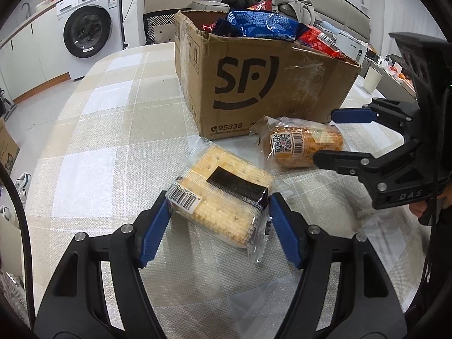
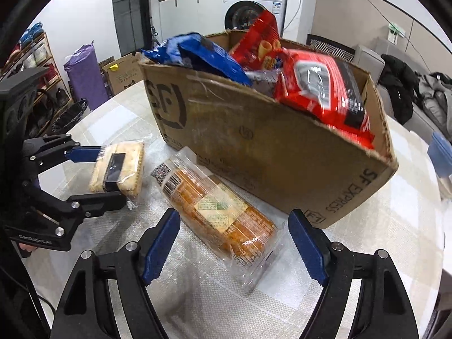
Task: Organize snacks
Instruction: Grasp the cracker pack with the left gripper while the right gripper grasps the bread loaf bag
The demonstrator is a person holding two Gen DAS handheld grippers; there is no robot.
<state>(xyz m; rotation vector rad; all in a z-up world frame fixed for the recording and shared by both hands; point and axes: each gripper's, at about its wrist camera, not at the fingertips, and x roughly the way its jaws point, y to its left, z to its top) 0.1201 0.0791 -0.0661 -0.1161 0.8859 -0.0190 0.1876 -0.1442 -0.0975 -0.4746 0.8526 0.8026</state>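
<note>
A clear-wrapped pack of pale crackers point(image 1: 226, 175) with a black label sits between the blue pads of my left gripper point(image 1: 220, 197), which is shut on its two sides. The right wrist view shows that same grip, left gripper point(image 2: 111, 175) on the cracker pack point(image 2: 118, 166). A longer orange biscuit pack point(image 2: 220, 209) lies slantwise in front of the cardboard box point(image 2: 254, 147). My right gripper point(image 2: 234, 213) is shut across its near end. The box holds blue and red snack bags point(image 2: 322, 90). From the left wrist, the right gripper point(image 1: 324, 136) clasps the orange pack point(image 1: 299, 144) from the right.
The checked tablecloth point(image 1: 107, 130) covers a round table whose edge curves away on the left. A white cup point(image 1: 372, 80) stands behind the box, and a blue lidded tub point(image 2: 440, 152) is at the right rim. A washing machine point(image 1: 87, 31) and a shoe rack point(image 2: 42, 79) lie beyond.
</note>
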